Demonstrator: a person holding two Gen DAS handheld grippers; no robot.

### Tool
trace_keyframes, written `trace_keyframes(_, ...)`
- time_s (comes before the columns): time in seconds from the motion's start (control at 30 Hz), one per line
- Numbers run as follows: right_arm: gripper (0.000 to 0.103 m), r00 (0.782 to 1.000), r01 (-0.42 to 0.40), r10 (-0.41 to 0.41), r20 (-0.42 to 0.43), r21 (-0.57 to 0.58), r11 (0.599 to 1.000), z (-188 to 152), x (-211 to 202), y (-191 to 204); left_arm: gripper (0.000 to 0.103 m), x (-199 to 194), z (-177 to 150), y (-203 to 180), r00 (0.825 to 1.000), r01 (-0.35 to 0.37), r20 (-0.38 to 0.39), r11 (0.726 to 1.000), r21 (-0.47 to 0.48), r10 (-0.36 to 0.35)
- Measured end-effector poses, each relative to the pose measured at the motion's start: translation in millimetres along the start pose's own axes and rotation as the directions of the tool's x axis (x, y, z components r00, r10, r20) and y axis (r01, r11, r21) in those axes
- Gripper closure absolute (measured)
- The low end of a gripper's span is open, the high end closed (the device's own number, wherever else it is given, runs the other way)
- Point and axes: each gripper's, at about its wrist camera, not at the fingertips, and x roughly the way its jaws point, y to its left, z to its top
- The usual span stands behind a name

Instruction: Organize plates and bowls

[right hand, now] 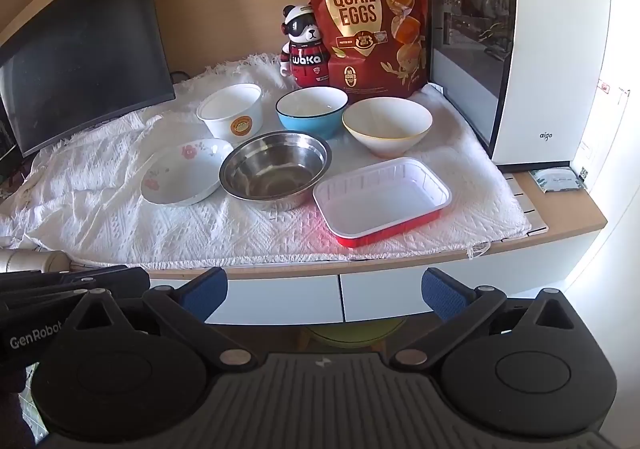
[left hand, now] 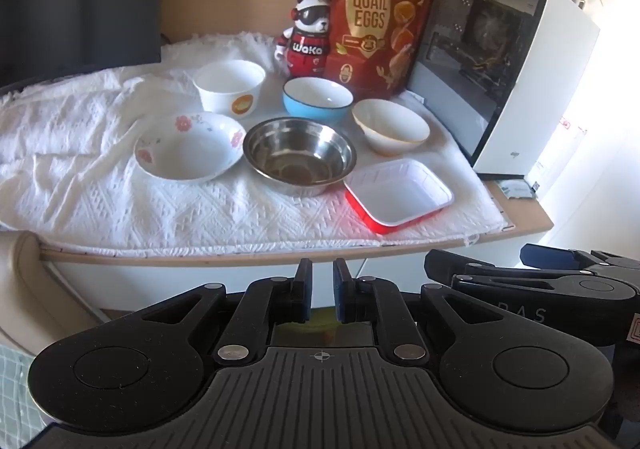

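Observation:
Several dishes sit on a white cloth (right hand: 200,233): a floral plate (right hand: 182,173), a steel bowl (right hand: 276,169), a red rectangular tray (right hand: 382,199), a white cup-bowl with an orange logo (right hand: 231,111), a blue bowl (right hand: 311,109) and a cream bowl (right hand: 387,125). The same dishes show in the left wrist view, with the steel bowl (left hand: 299,155) central and the tray (left hand: 398,193) nearest. My left gripper (left hand: 322,289) is nearly shut and empty, held off the desk's front edge. My right gripper (right hand: 324,291) is open and empty, also in front of the desk.
A quail eggs bag (right hand: 366,21) and a panda figure (right hand: 302,49) stand at the back. A white PC case (right hand: 532,49) stands right, a dark monitor (right hand: 80,61) left. The desk front edge (right hand: 360,261) has drawers below.

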Motion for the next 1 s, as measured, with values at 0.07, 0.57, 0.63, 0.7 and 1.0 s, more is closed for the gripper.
trace_keyframes(0.07, 0.0, 1.0, 0.0, 0.0, -0.004, -0.001, 1.0, 0.4, 0.7, -0.6, 0.09, 0.6, -0.7, 0.6, 1.0, -0.002, -0.005, 1.0, -0.002, 0.002)
trace_keyframes(0.57, 0.0, 1.0, 0.002, -0.002, -0.016, 0.004, 1.0, -0.1, 2.4, 1.8, 0.09, 3.2, -2.3, 1.4, 1.0, -0.019, -0.008, 1.0, 0.011, 0.019)
trace_keyframes(0.63, 0.0, 1.0, 0.003, -0.003, -0.017, 0.004, 1.0, 0.1, 2.4, 2.4, 0.09, 3.4, -2.6, 1.5, 1.0, -0.015, -0.005, 1.0, 0.007, 0.015)
trace_keyframes(0.7, 0.0, 1.0, 0.003, -0.003, -0.017, 0.005, 1.0, -0.1, 2.4, 2.1, 0.09, 3.7, -2.8, 1.1, 1.0, -0.024, -0.013, 1.0, 0.014, 0.024)
trace_keyframes(1.0, 0.0, 1.0, 0.009, -0.009, -0.023, 0.01, 1.0, -0.5, 4.6, 2.5, 0.09, 4.9, -4.5, 4.2, 0.999, -0.028, -0.024, 1.0, 0.012, 0.029)
